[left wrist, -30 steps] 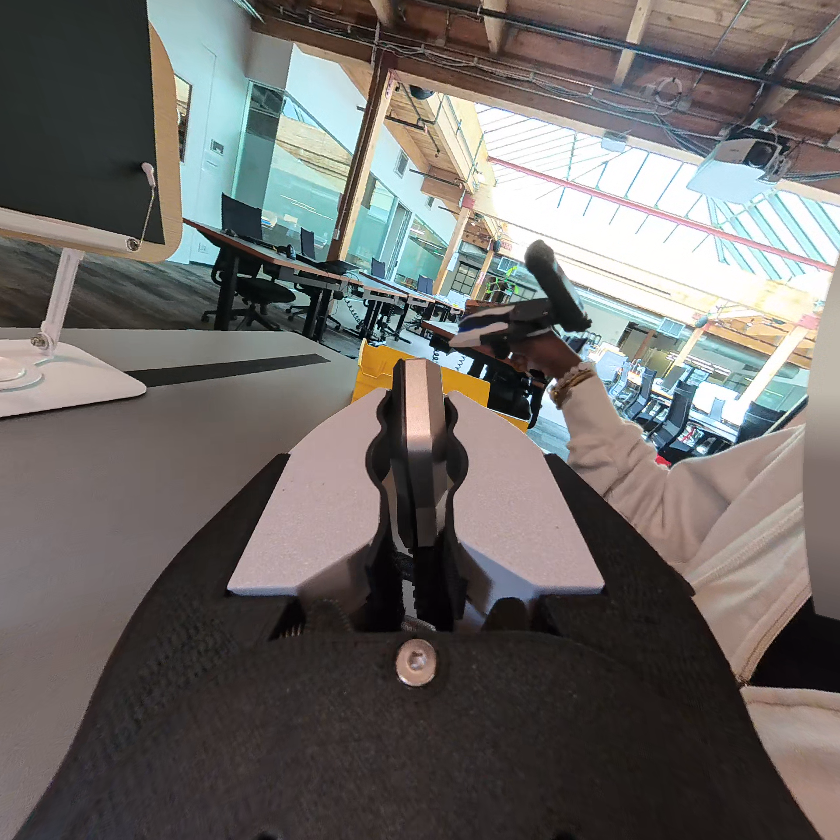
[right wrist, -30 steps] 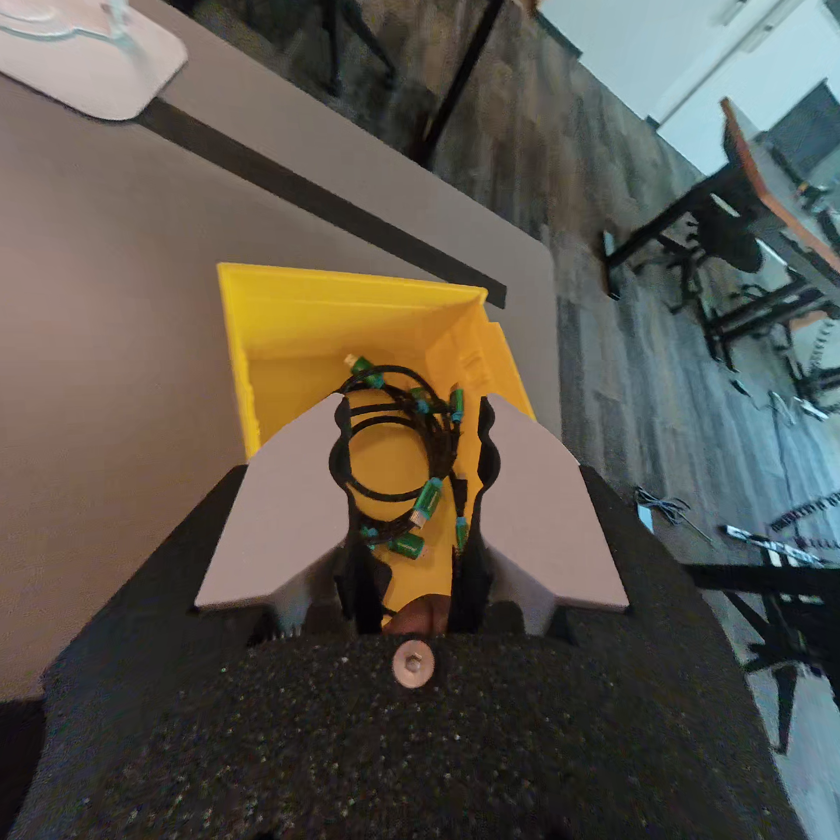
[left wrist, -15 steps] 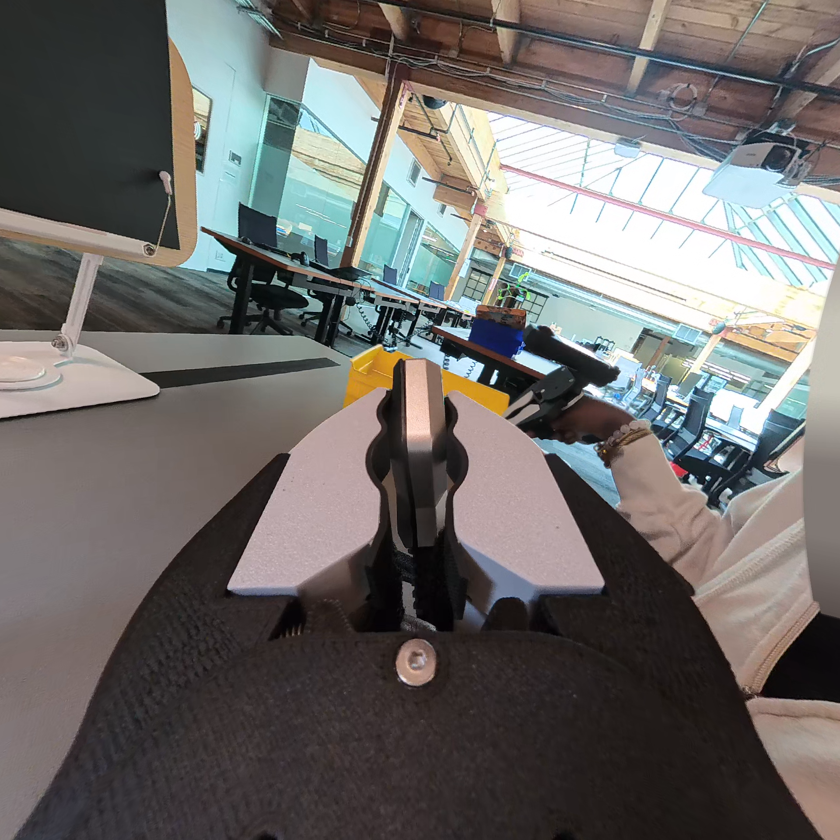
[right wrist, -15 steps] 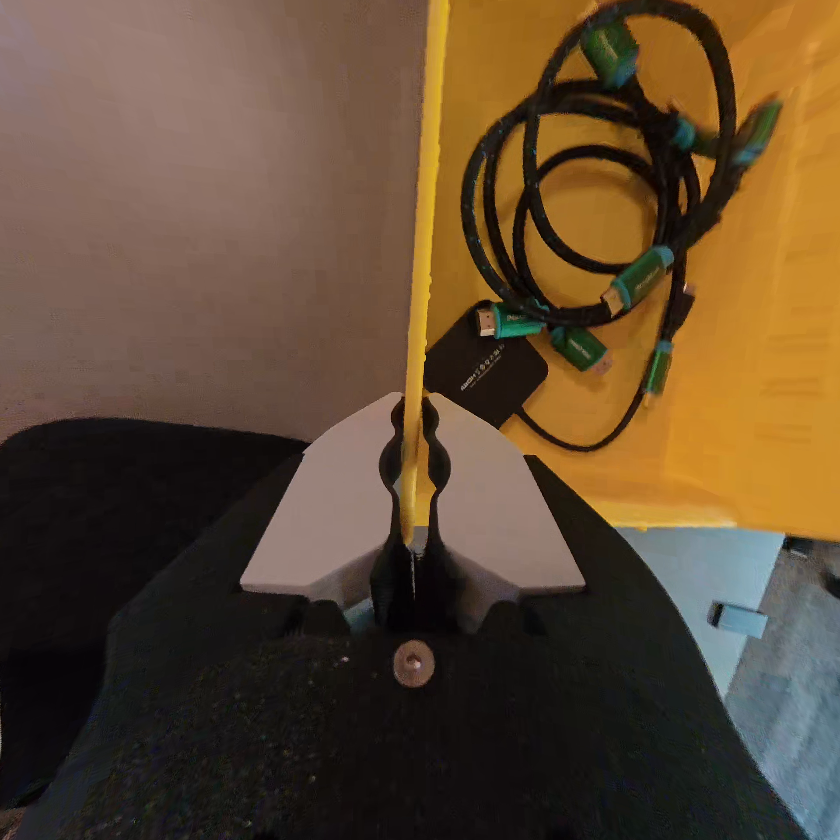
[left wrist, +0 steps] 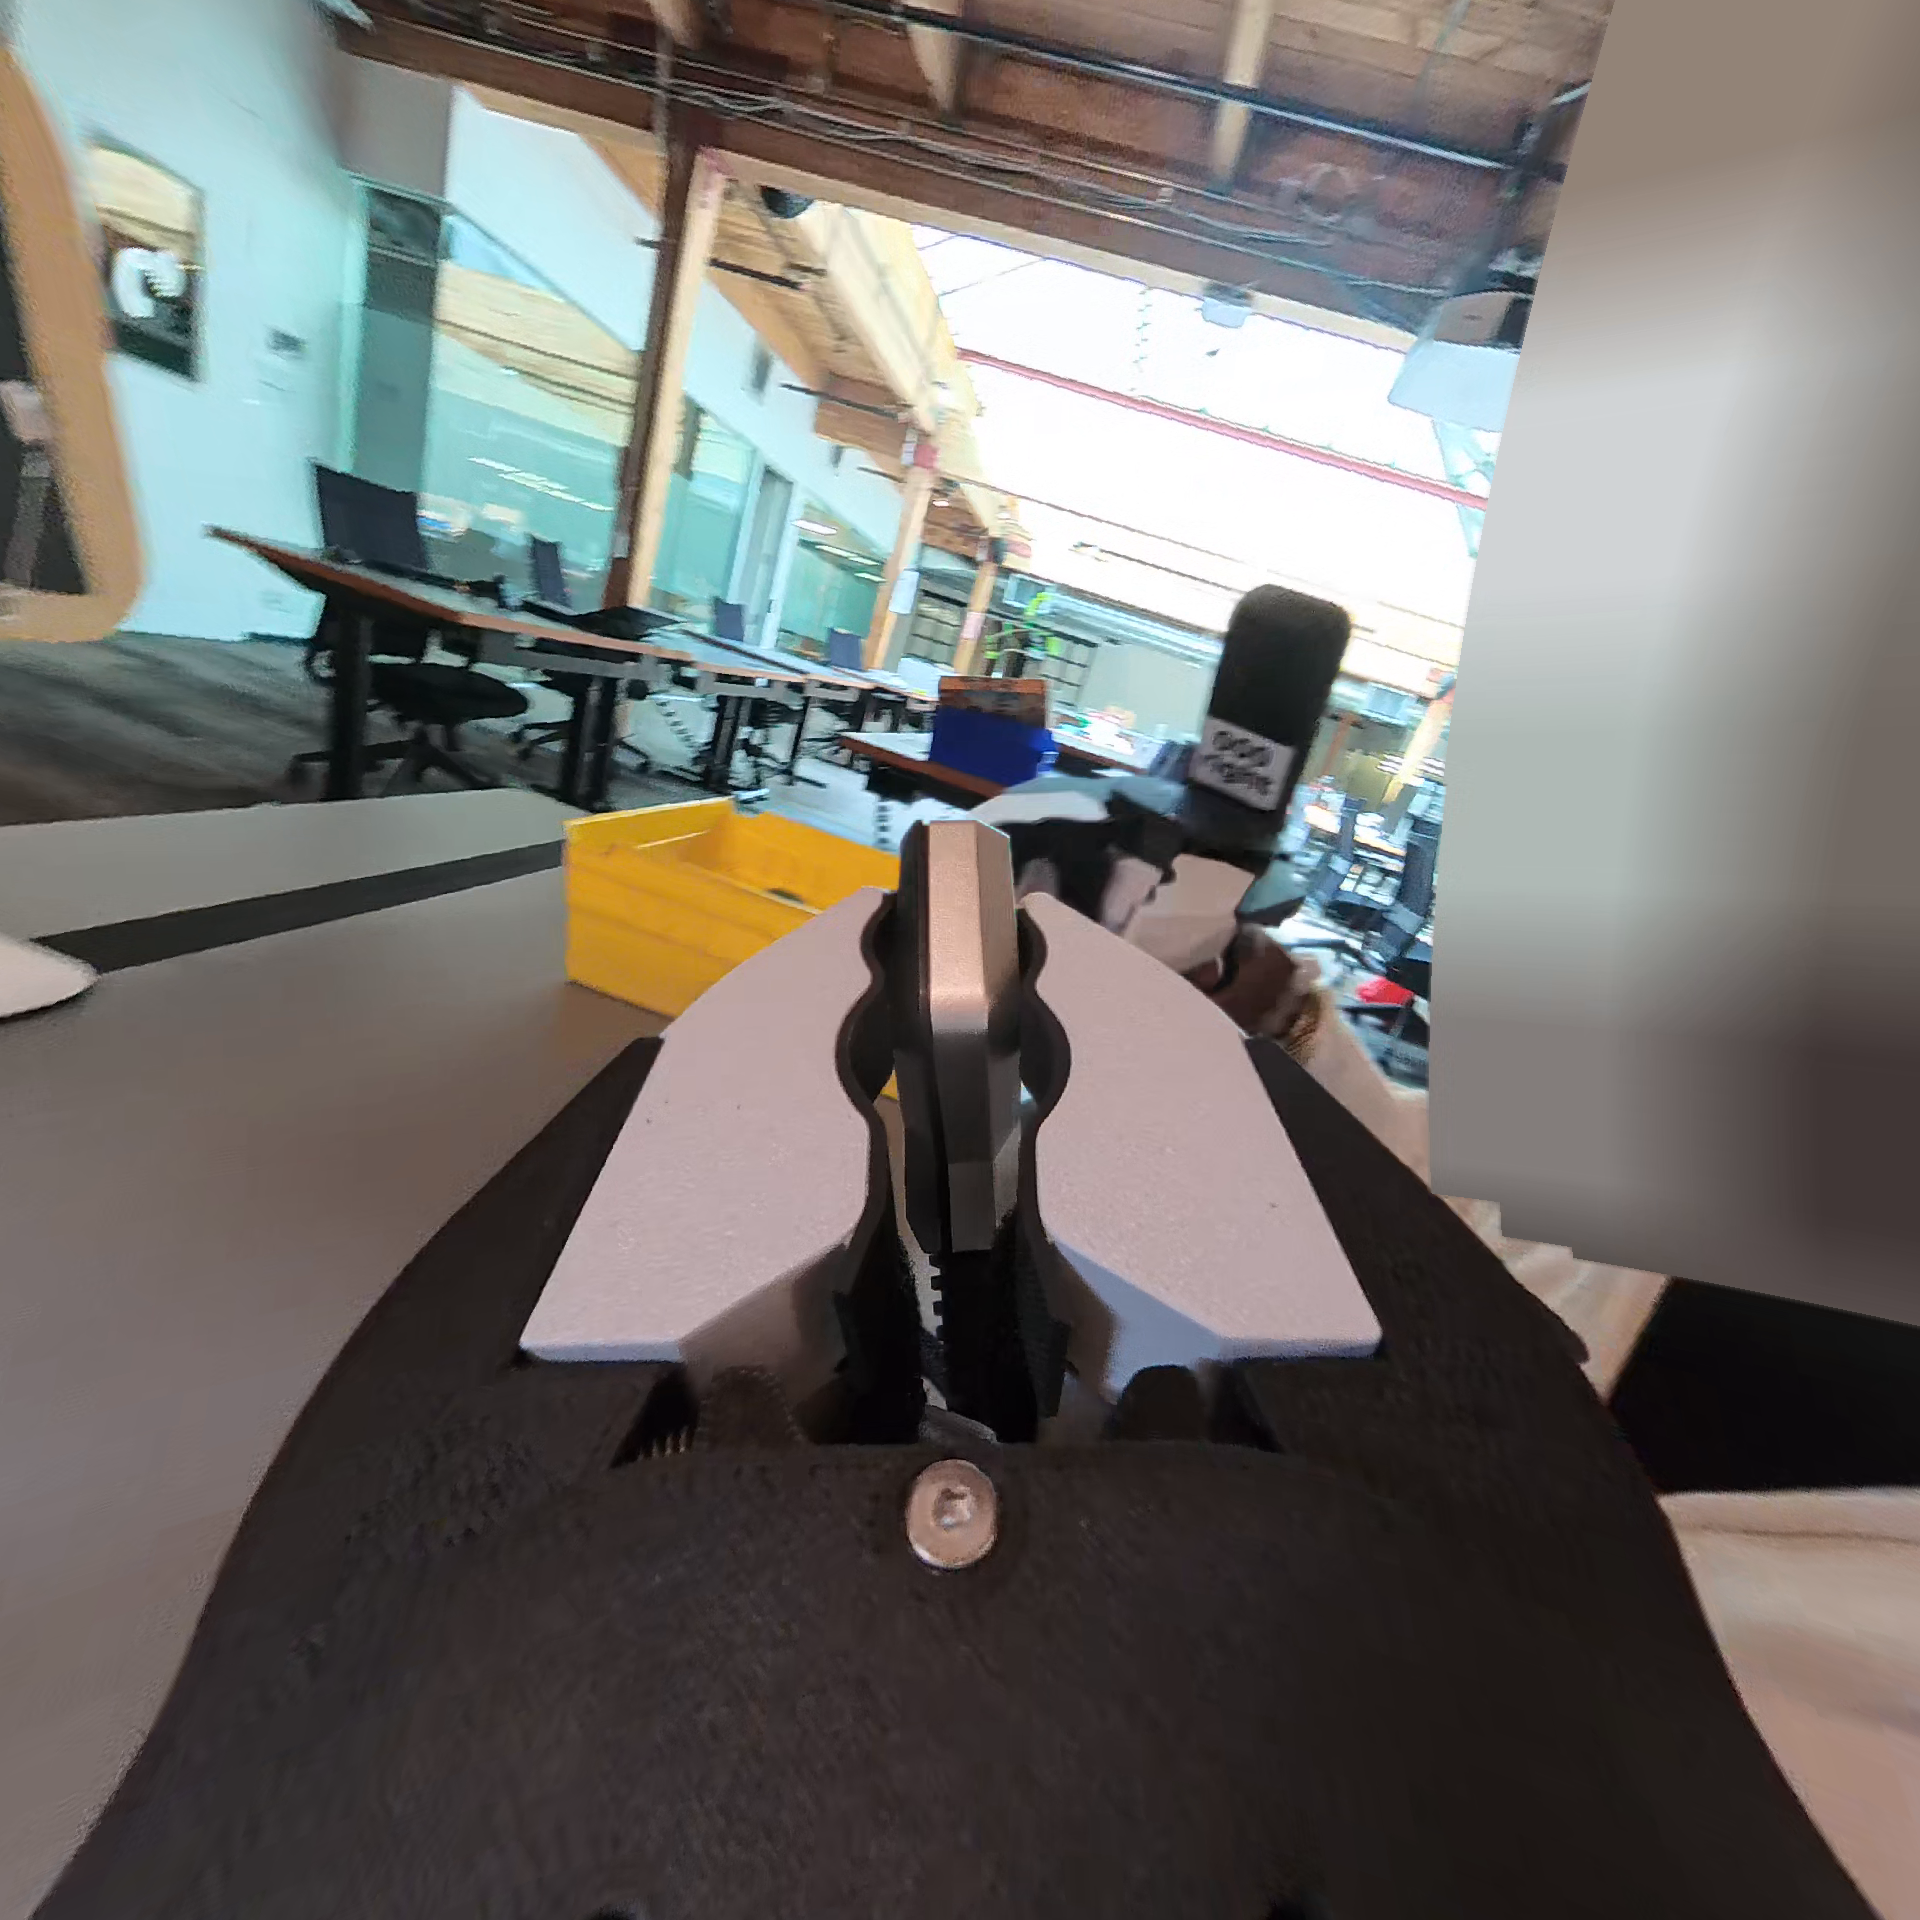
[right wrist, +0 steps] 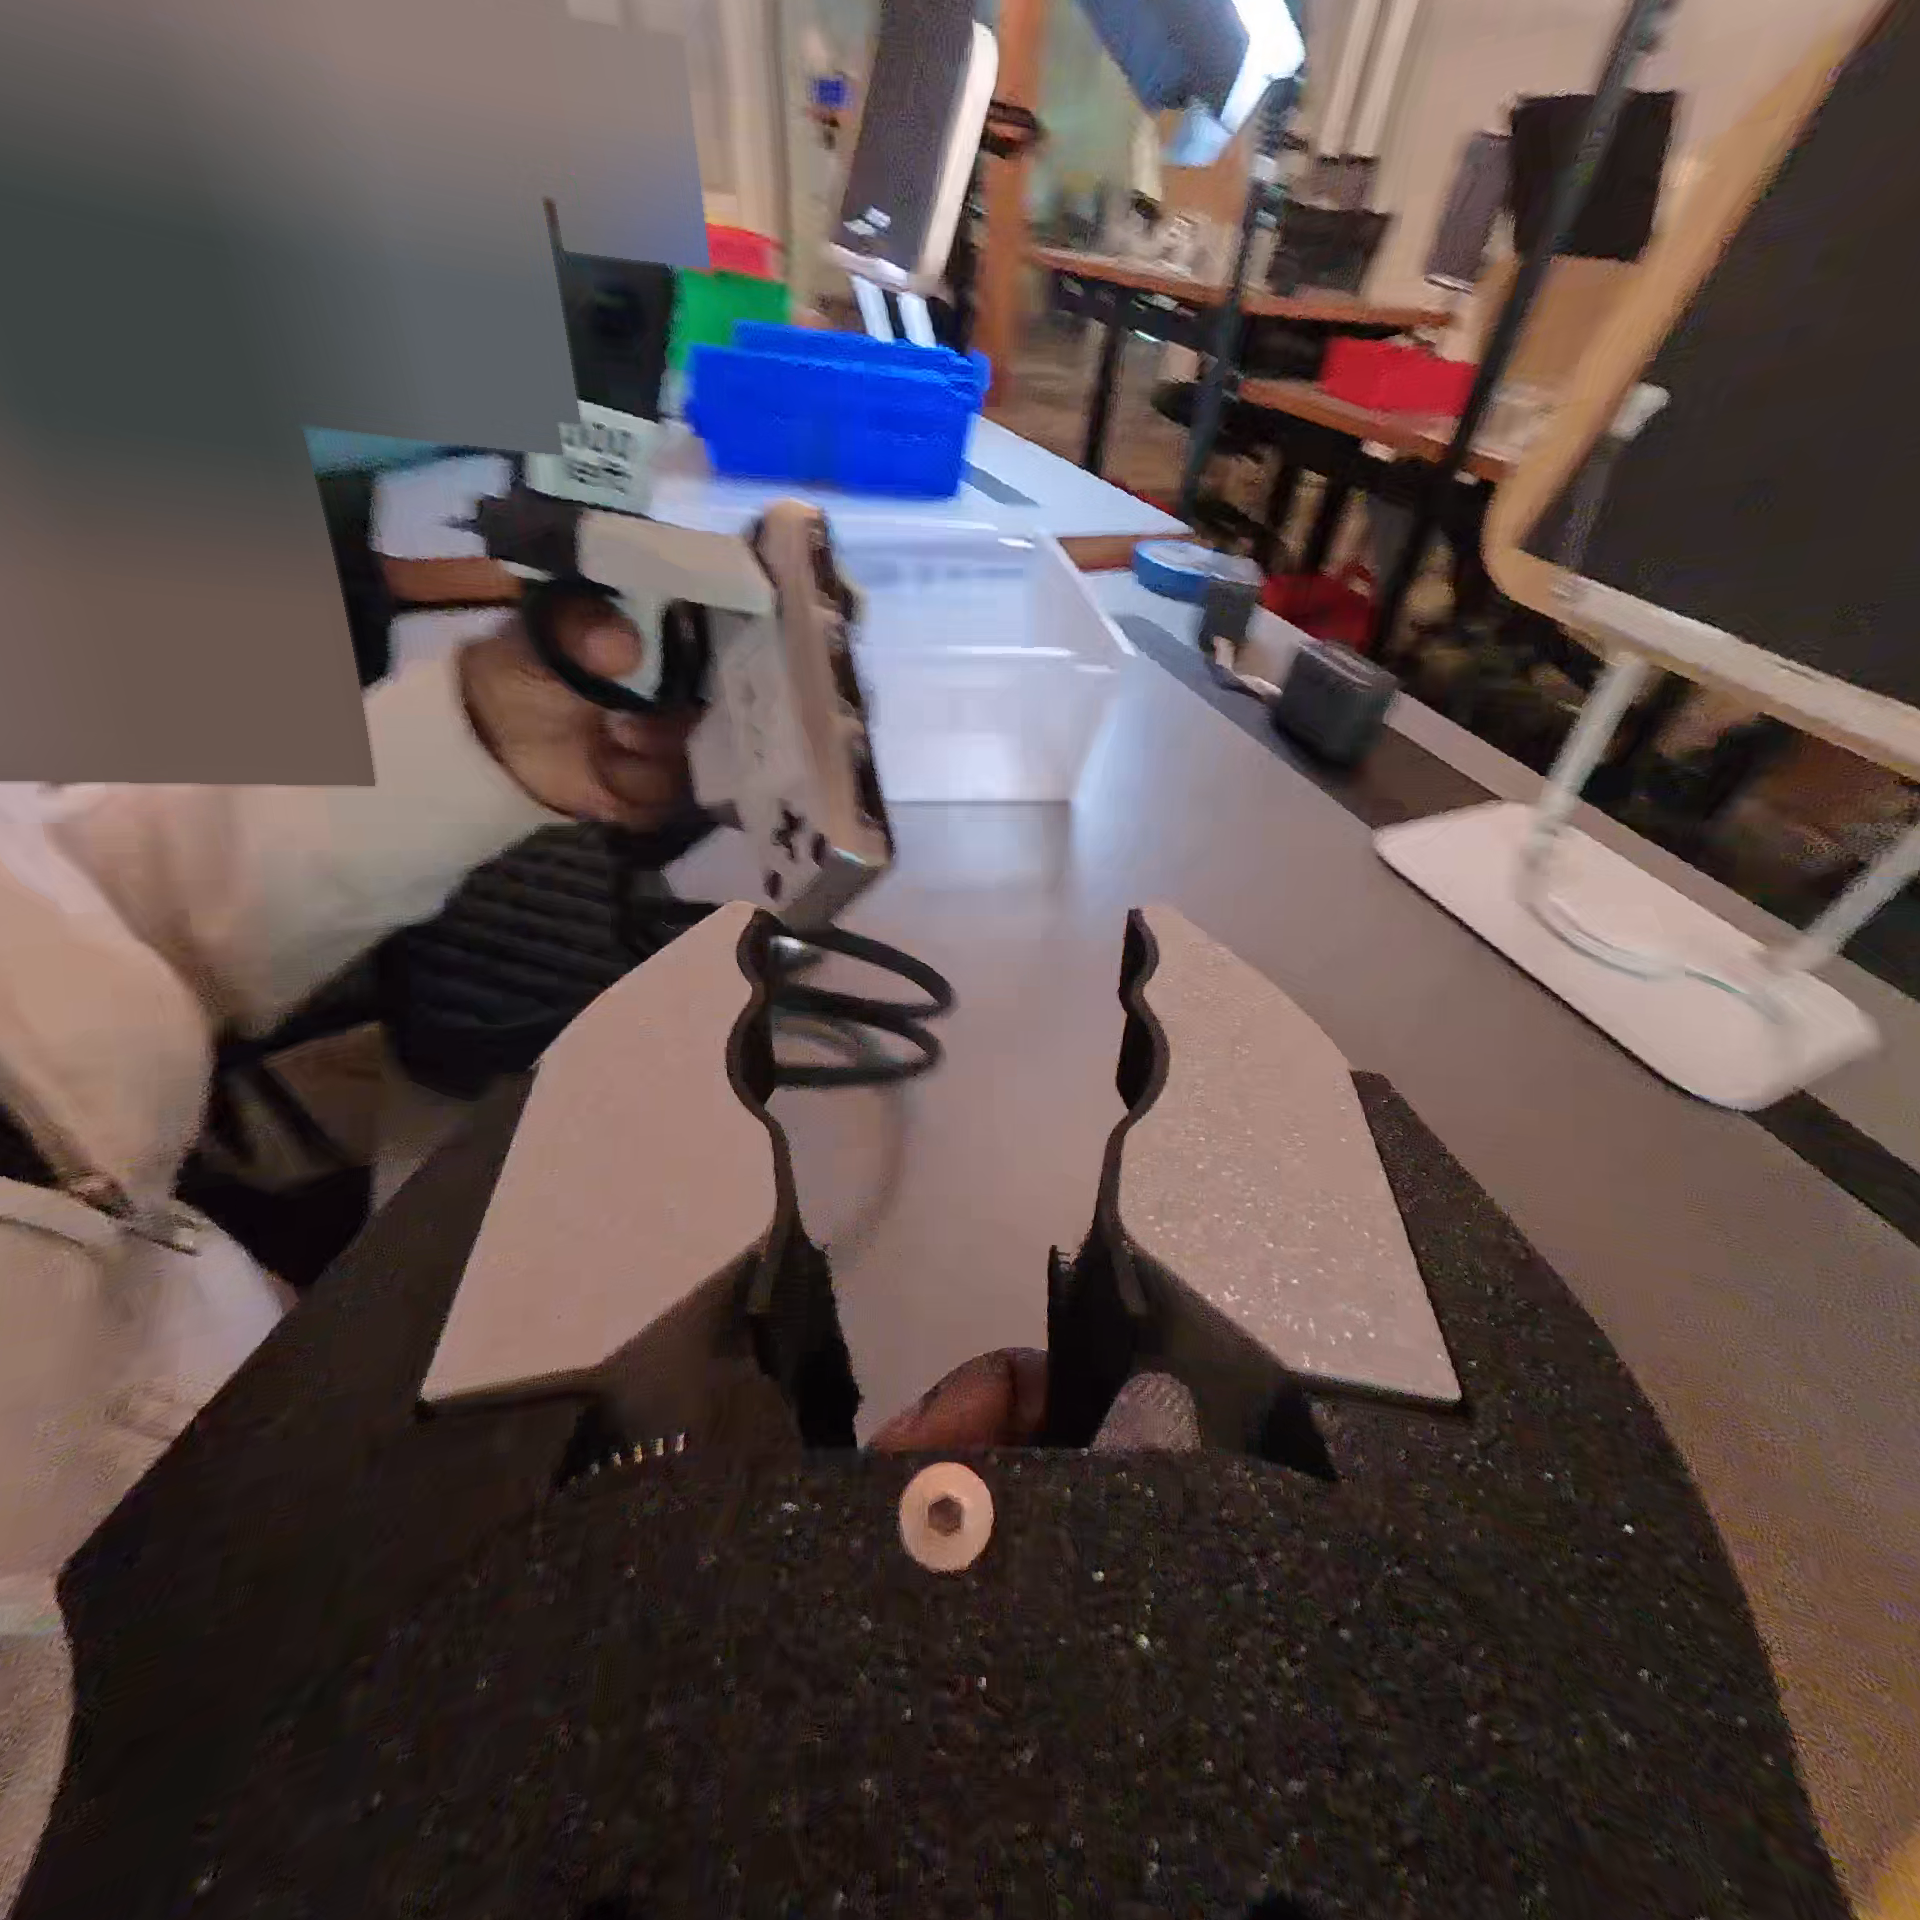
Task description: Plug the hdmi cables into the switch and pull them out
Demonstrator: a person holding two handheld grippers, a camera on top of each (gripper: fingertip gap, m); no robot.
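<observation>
Your left gripper (left wrist: 954, 935) is clamped on a flat grey metal piece (left wrist: 961, 1023) standing upright between its jaws. Beyond its tips sits the yellow bin (left wrist: 665, 914) on the grey table (left wrist: 260, 1091). Your right gripper (right wrist: 940, 997) is spread wide with nothing between its jaws; black cable loops (right wrist: 873, 1013) lie just past its left finger, below the left gripper.

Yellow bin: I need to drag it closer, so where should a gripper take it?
Take the yellow bin by the top rim of its near wall, coming straight down, one finger inside, one outside: the wall is thin and upright and the top is open. The right gripper is open.
</observation>
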